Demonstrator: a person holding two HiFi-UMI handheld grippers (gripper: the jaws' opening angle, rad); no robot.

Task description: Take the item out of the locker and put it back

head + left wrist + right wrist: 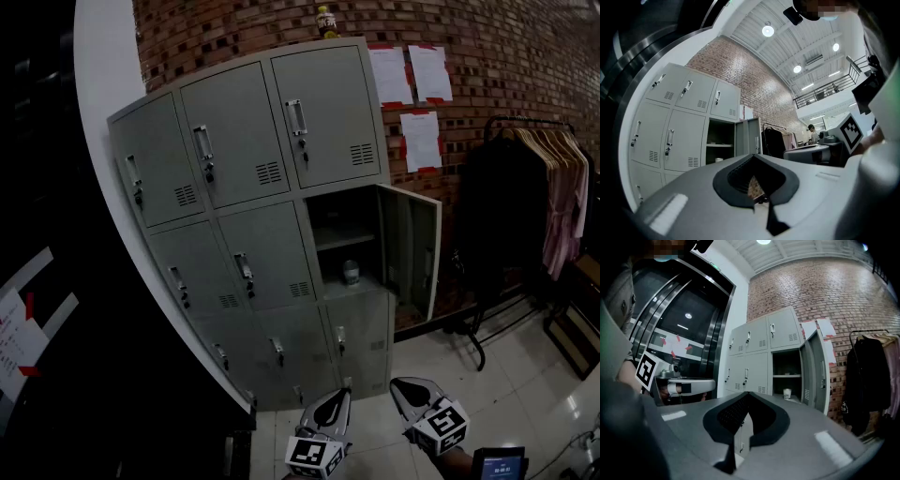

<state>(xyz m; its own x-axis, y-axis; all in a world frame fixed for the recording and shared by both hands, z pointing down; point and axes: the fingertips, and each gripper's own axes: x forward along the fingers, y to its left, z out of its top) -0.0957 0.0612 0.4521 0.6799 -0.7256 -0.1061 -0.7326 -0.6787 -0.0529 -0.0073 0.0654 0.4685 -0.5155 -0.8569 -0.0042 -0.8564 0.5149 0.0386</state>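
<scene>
Head view | left claw (pixel 344 394), right claw (pixel 395 383) closed | likely cup (pixel 351 273) inside locker (pixel 411 246), far ahead

A grey metal locker (pixel 246 202) has nine doors in three rows. Only the right compartment (pixel 339 211) of the middle row is open, its door (pixel 413 246) swung out to the right. Inside, a small pale cup (pixel 351 273) stands upright on the compartment floor, below a thin shelf (pixel 343 239).
</scene>
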